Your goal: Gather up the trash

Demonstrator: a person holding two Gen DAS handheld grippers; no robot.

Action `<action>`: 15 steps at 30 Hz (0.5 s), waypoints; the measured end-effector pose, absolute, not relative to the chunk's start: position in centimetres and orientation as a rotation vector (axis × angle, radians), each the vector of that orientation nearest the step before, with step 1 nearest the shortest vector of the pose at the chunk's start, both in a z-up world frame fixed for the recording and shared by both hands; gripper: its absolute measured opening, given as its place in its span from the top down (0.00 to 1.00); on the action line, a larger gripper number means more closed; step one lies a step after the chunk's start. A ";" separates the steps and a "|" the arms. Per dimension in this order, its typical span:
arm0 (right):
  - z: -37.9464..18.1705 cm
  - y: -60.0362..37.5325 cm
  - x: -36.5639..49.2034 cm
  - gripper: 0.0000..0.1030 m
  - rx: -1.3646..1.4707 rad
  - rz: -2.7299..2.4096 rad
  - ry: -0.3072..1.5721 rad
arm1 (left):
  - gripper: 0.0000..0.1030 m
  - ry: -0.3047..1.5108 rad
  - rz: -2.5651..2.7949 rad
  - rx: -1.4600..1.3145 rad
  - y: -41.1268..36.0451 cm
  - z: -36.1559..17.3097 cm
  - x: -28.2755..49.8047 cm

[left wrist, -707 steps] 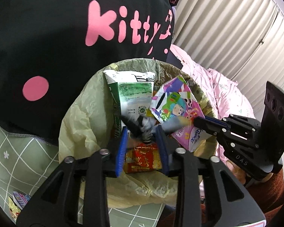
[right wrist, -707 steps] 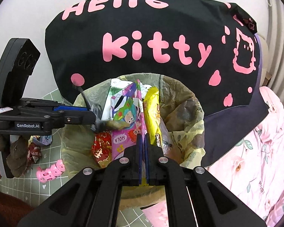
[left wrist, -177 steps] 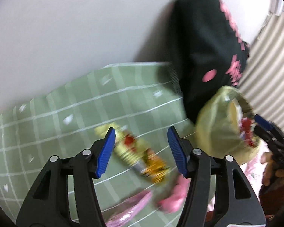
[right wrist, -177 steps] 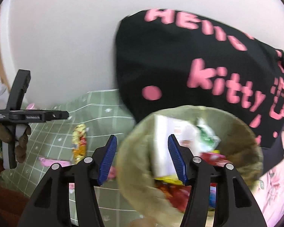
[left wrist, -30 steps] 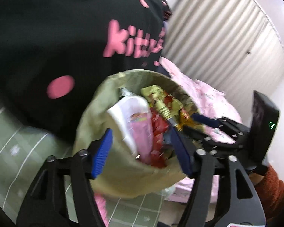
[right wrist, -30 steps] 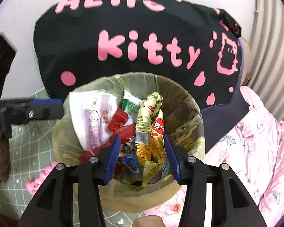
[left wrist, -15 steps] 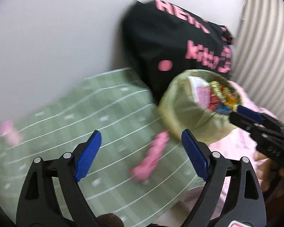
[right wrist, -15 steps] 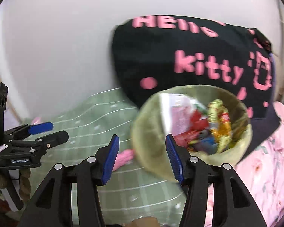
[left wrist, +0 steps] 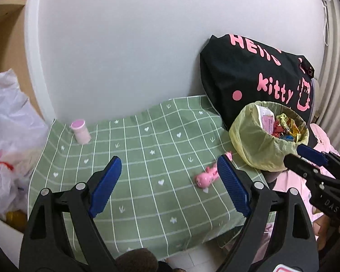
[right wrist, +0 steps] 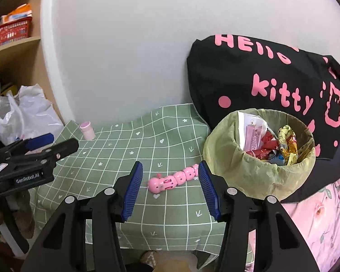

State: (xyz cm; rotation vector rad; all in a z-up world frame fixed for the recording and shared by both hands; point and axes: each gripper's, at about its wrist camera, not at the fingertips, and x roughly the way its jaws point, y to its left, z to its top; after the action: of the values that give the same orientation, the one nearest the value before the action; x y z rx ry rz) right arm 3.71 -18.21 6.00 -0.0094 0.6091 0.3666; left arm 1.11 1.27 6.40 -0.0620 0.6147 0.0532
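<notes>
Green cloth (left wrist: pixel 147 149) open between pink cup (left wrist: pixel 80 131) and bin (left wrist: pixel 256 149).

A pink segmented plastic toy (right wrist: pixel 173 179) lies on the green checked cloth (right wrist: pixel 124 154). A small pink-capped bottle (left wrist: pixel 80 131) stands upright near the white wall (left wrist: pixel 124 45).

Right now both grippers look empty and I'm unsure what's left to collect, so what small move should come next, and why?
Probably ease the open left gripper toward the small pink-capped bottle standing at the far corner of the green checked cloth. No wrappers show on the cloth; the lined trash bin already holds them. The pink segmented toy looks like a toy, and whether the bottle is trash is unclear.
</notes>
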 end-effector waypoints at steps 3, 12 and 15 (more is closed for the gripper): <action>5.9 -18.4 3.3 0.53 0.006 0.369 0.611 | 0.20 0.617 0.059 -0.064 1.3 6.4 0.3; 6.0 -18.7 2.5 0.53 0.014 0.358 0.597 | 0.20 0.626 0.048 -0.072 0.9 6.5 -0.5; 6.0 -18.8 2.4 0.53 0.015 0.353 0.596 | 0.20 0.623 0.038 -0.068 0.7 6.6 -0.6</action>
State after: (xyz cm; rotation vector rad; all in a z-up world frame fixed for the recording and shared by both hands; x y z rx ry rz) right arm 2.42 -18.78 6.04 0.0153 0.5957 0.3534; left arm -0.57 0.70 6.56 -0.0683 0.6230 0.0384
